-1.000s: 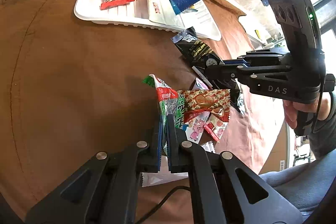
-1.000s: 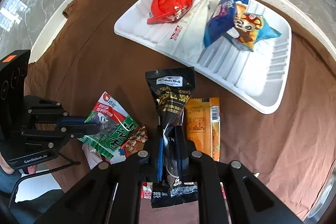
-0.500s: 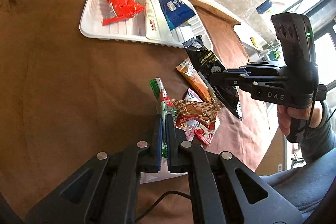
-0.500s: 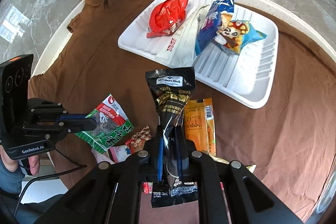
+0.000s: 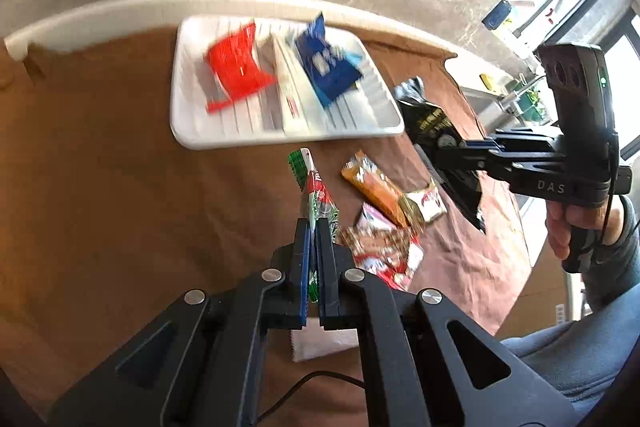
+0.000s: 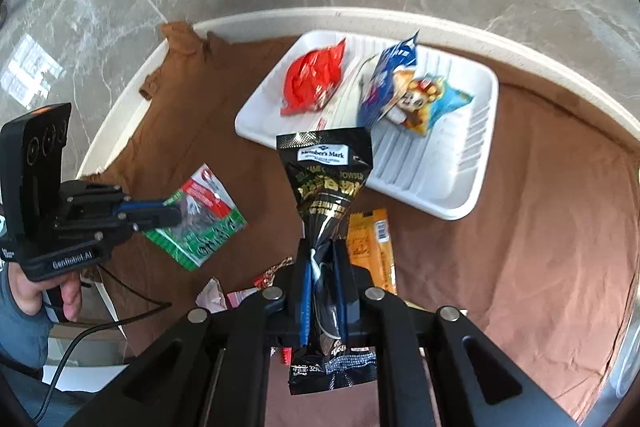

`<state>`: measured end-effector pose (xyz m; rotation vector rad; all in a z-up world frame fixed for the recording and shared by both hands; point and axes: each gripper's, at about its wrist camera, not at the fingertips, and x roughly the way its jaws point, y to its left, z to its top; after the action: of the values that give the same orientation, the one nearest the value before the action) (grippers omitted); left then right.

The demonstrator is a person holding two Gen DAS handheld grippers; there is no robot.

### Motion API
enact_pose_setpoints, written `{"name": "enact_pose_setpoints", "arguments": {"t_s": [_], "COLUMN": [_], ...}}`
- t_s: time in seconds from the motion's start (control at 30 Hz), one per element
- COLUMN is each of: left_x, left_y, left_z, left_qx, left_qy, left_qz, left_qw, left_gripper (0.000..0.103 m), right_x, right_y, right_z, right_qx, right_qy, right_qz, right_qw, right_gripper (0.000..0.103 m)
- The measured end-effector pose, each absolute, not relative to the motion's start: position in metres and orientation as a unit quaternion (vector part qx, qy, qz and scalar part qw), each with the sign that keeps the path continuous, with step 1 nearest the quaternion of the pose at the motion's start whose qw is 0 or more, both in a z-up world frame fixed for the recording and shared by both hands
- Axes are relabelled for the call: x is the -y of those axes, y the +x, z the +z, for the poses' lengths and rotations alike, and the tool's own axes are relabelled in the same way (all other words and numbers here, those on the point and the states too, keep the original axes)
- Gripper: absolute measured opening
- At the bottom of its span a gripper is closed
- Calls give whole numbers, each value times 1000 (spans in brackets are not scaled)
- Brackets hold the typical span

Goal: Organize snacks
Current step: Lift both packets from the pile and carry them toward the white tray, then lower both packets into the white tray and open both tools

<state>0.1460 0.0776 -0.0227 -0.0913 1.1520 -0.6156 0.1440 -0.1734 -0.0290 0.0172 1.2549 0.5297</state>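
My left gripper (image 5: 314, 227) is shut on a green and red snack packet (image 5: 314, 193), held edge-on above the brown cloth; it also shows in the right wrist view (image 6: 200, 215). My right gripper (image 6: 322, 251) is shut on a black snack pouch (image 6: 326, 183), held in the air; the pouch also shows in the left wrist view (image 5: 434, 131). A white tray (image 6: 448, 187) at the far side holds a red packet (image 6: 312, 83), a blue packet (image 6: 386, 79) and a cartoon packet (image 6: 424, 99).
An orange bar (image 6: 372, 243) and several small snacks (image 5: 384, 247) lie loose on the brown cloth (image 5: 120, 187) below the grippers. The round table's white rim (image 6: 360, 15) runs just behind the tray, with marble floor beyond.
Both grippers have risen with their packets, away from the cloth and the loose snacks. The tray now looks farther off in both views.
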Motion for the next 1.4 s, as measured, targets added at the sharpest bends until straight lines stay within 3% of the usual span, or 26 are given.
{"name": "enact_pose_setpoints", "arguments": {"t_s": [0.5, 0.9, 1.4], "left_x": [-62, -29, -23], "left_y": [242, 319, 336], "left_z": [36, -29, -76], "left_qx": [-475, -513, -538], "left_qy": [-7, -25, -23], "left_qz": [-299, -299, -281], "left_qw": [827, 804, 794], "left_gripper": [1, 1, 1], "right_x": [194, 188, 189], "right_y": [202, 277, 299], "right_z": [13, -50, -97], "right_qx": [-534, -582, -616], "right_qy": [25, 56, 67], "right_qz": [225, 222, 215], "right_qw": [815, 780, 754], "right_gripper": [10, 9, 9]}}
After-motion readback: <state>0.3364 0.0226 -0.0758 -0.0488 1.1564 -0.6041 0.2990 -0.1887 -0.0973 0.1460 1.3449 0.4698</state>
